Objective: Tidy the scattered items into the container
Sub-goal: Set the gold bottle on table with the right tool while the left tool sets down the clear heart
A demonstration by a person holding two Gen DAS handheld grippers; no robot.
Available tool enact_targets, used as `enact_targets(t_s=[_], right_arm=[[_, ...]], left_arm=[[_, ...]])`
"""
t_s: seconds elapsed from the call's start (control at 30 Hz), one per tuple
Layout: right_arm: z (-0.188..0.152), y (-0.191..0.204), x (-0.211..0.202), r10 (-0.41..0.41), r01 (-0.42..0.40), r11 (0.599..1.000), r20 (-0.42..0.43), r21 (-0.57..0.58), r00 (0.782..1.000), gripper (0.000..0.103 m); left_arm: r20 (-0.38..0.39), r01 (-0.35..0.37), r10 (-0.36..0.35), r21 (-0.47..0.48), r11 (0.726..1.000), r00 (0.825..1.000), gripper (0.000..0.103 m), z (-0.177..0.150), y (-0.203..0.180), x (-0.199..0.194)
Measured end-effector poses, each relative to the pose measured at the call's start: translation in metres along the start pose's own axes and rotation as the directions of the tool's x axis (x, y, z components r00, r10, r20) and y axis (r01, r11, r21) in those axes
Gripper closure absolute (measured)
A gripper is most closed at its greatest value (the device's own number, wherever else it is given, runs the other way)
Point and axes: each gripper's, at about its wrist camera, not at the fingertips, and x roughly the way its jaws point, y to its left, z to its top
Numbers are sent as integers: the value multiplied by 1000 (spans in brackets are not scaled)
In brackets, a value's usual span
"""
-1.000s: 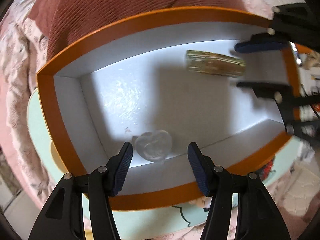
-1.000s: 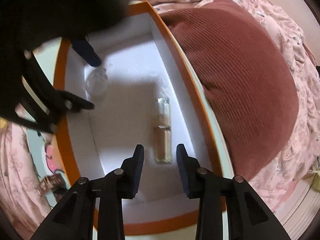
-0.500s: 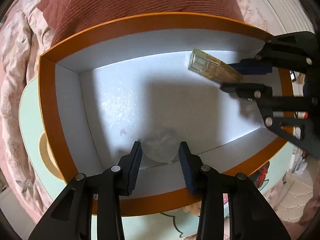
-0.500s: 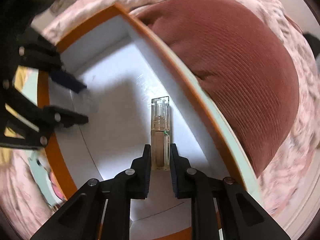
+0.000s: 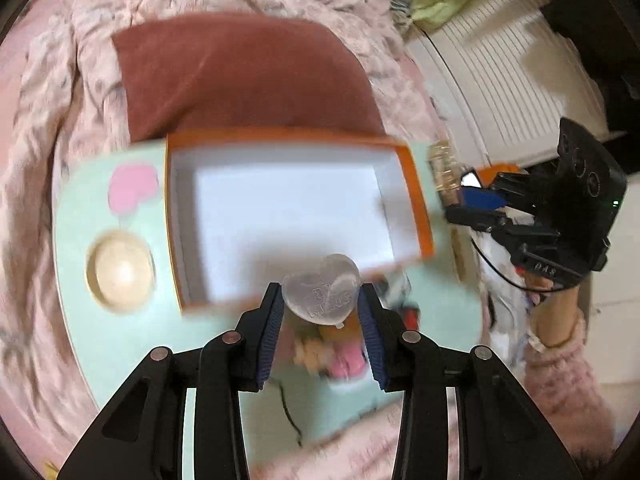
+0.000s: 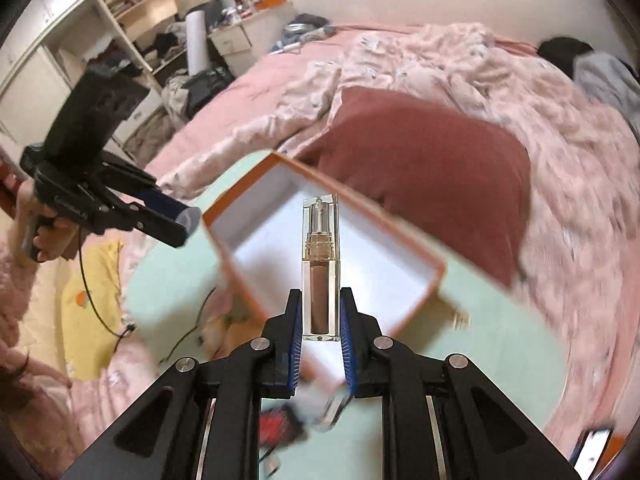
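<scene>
An orange box (image 5: 416,204) with a white inside sits on a mint-green mat (image 5: 120,336); it also shows in the right wrist view (image 6: 436,270), and nothing lies in it. My left gripper (image 5: 321,304) is shut on a clear heart-shaped case (image 5: 320,294), held above the box's near rim. My right gripper (image 6: 320,316) is shut on a clear rectangular lip-gloss tube (image 6: 321,264), held high over the box. The right gripper also shows in the left wrist view (image 5: 476,204), off the box's right side. The left gripper also shows in the right wrist view (image 6: 180,224).
A maroon cushion (image 5: 240,76) lies behind the box on a rumpled pink bedspread (image 6: 440,64). Printed pictures mark the mat (image 5: 120,268). White furniture (image 5: 504,92) stands at the right. Shelves and clutter (image 6: 132,16) fill the far side of the room.
Both grippers shut on their items inside the box and lifted them up and out. The box now looks smaller and farther below both cameras.
</scene>
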Motion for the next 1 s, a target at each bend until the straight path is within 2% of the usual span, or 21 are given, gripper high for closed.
enact_targets(t_s=[0.07,0.17,0.27,0.3,0.37,0.43,0.53,0.7,0.77,0.83,0.9,1.0], right_arm=[[-38,11,1,-18,20,998,-26,66,999,87],[-95,6,4,-44,52,985,-52,165,998,87],[-134,5,19,-123,140,962,-85,235,989,87],[-139,4,24,-160,179,953,-97,243,982,87],[-147,5,34,-219,241,936,-111,257,969,87],[-151,8,40,-210,230,932,-101,281,972,87],[-151,14,54,-250,267,922,-96,279,963,87],[-142,24,70,-222,226,929,-48,293,974,84],[-141,30,64,-252,244,924,-10,295,968,77],[-145,35,55,-293,266,914,43,305,955,51],[-153,40,43,-318,269,909,113,317,941,43],[-163,51,34,-352,290,904,160,315,922,40]], left_arm=[[-3,27,-27,-8,1000,1000,63,-17,2,-1],[8,14,-13,-21,1000,1000,63,-52,12,11],[3,89,-89,-63,994,996,63,-80,18,30],[10,96,-96,-73,993,995,63,-85,19,34],[38,51,-49,-55,997,998,63,-93,14,41],[69,27,-24,-43,999,997,63,-99,10,49],[112,31,-25,-50,998,993,63,-99,8,55],[166,14,-8,-35,999,986,63,-101,0,63],[173,15,-7,-42,999,985,63,-102,0,67],[185,-15,24,-48,999,982,59,-104,1,68],[239,-59,68,-47,997,969,54,-109,1,62],[330,-106,114,-41,993,937,46,-121,-1,53]])
